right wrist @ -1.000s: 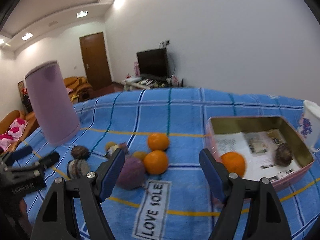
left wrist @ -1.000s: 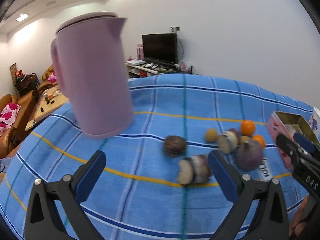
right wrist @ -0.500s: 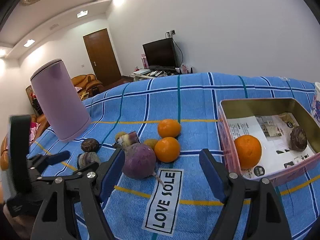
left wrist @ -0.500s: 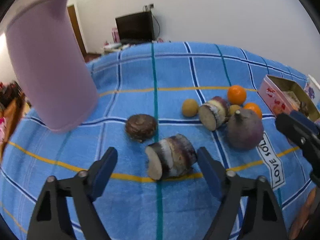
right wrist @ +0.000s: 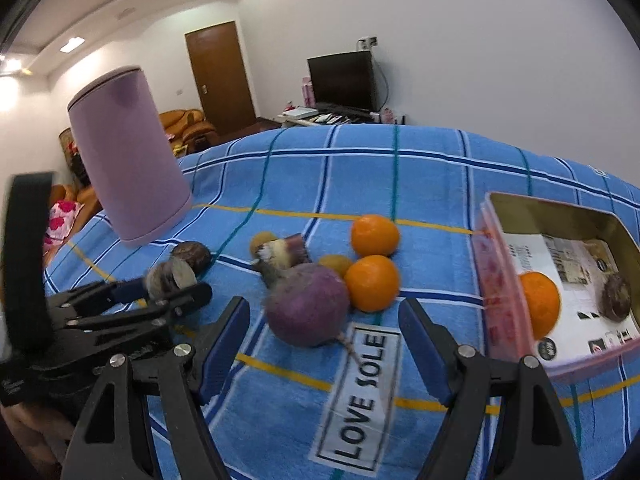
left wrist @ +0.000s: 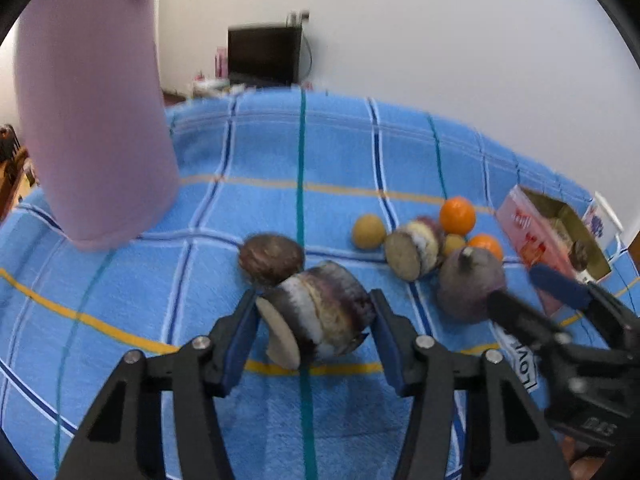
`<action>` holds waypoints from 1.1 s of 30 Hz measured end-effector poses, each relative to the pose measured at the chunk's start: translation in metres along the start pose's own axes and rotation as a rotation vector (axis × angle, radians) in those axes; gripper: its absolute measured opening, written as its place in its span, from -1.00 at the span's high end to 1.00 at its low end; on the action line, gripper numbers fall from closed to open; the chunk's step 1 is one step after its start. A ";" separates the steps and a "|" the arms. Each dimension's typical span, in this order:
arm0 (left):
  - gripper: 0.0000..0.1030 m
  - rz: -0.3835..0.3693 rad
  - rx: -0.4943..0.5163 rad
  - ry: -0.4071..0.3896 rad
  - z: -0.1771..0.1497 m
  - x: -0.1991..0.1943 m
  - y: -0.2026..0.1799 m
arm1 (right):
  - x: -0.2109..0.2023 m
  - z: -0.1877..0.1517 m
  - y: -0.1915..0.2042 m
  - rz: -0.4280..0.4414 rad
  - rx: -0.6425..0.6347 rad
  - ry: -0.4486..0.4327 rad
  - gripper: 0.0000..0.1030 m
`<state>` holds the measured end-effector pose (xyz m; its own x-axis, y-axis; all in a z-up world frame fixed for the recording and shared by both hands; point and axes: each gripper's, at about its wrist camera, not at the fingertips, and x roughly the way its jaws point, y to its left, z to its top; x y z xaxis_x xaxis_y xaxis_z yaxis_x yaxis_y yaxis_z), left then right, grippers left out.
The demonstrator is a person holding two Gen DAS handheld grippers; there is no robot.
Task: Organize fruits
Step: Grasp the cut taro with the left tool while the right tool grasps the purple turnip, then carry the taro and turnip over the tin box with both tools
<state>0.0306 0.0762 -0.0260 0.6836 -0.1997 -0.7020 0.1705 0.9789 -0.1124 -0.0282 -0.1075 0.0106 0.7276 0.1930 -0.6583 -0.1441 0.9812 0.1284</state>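
My left gripper [left wrist: 314,304] is closing on a cut taro piece [left wrist: 320,316] that lies on the blue checked cloth, and its pads touch both sides. A brown round fruit [left wrist: 272,258] lies just behind it. My right gripper [right wrist: 322,312] stands open, low over the cloth, with a purple round root [right wrist: 306,304] just ahead of its fingers and untouched. Two oranges [right wrist: 372,282], a second cut taro piece [right wrist: 284,252] and small yellow-brown fruits [right wrist: 262,240] cluster behind the root. The pink tin [right wrist: 492,264] at the right holds one orange [right wrist: 538,304] and a brown fruit [right wrist: 616,296].
A tall pink jug [right wrist: 128,168] stands at the back left of the cloth. A "LOVE SOLE" label [right wrist: 360,396] lies on the cloth near the right gripper. A white patterned cup [left wrist: 604,220] stands beyond the tin. Bare cloth stretches behind the fruits.
The left gripper has come down and forward over the cut taro piece, and its jaws have narrowed onto it. The right gripper has moved in closer to the purple root, still open.
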 end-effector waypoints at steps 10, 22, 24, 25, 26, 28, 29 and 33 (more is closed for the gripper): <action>-0.10 0.102 -0.123 -0.178 0.016 -0.028 0.040 | 0.035 0.010 0.024 -0.019 -0.079 0.102 -0.51; -0.10 0.117 -0.128 -0.205 0.012 -0.030 0.042 | 0.051 0.009 0.018 -0.060 -0.116 0.170 -0.03; -0.10 0.122 -0.120 -0.216 0.012 -0.030 0.040 | 0.045 0.007 0.019 -0.062 -0.127 0.157 -0.03; -0.10 0.122 -0.116 -0.223 0.012 -0.031 0.039 | 0.041 0.007 0.019 -0.055 -0.127 0.145 -0.03; -0.10 0.120 -0.113 -0.230 0.012 -0.032 0.039 | 0.035 0.007 0.020 -0.035 -0.121 0.112 -0.03; -0.10 0.112 -0.109 -0.251 0.011 -0.034 0.037 | 0.016 0.005 0.016 0.007 -0.101 0.026 -0.03; -0.10 0.108 -0.103 -0.264 0.011 -0.036 0.035 | 0.004 0.004 0.012 0.025 -0.084 -0.027 -0.03; -0.10 0.108 -0.077 -0.298 0.010 -0.039 0.029 | -0.015 0.001 0.002 0.034 -0.041 -0.108 -0.03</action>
<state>0.0163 0.1114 0.0052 0.8746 -0.0868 -0.4769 0.0389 0.9932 -0.1094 -0.0383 -0.1082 0.0216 0.7897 0.2272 -0.5699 -0.1955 0.9737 0.1173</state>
